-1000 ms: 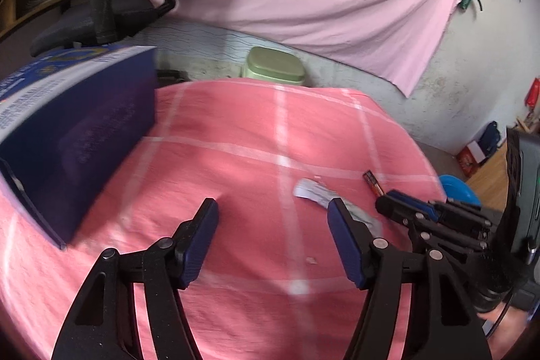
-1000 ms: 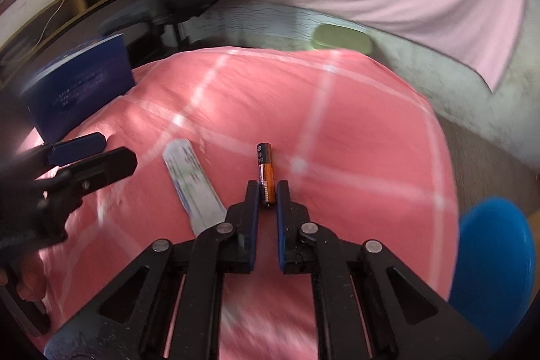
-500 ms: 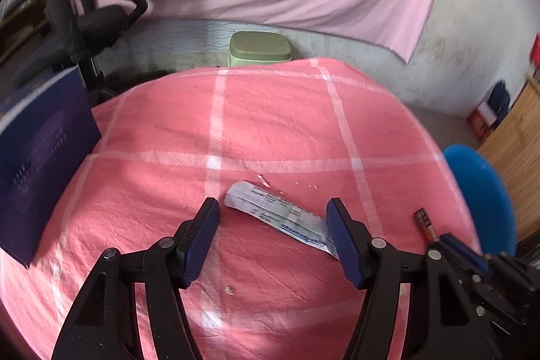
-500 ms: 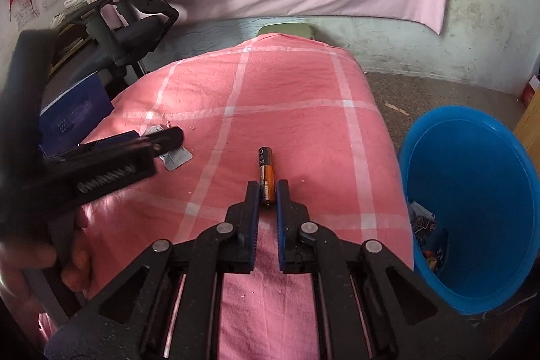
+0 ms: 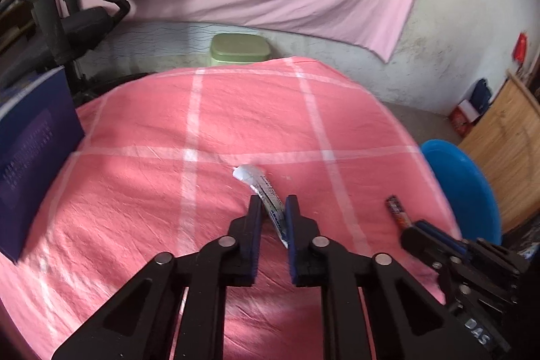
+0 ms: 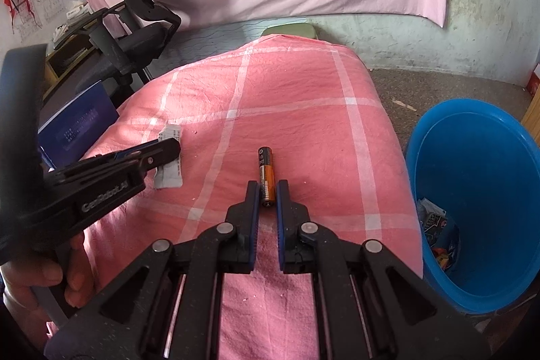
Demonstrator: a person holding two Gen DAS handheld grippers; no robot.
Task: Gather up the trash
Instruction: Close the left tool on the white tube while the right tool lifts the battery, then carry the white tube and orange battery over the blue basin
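1. The left gripper (image 5: 272,208) has just been closing; its jaws now pinch the near end of a flat silver wrapper (image 5: 260,186), whose far end sticks out ahead of the jaws over the pink checked tabletop (image 5: 236,123).
2. The right gripper (image 6: 268,191) has its jaws clamped on the lower end of an orange-and-black battery (image 6: 266,171), which points straight ahead from between them.
3. A blue bucket (image 6: 472,137) stands to the right of the right jaws, with scraps inside.
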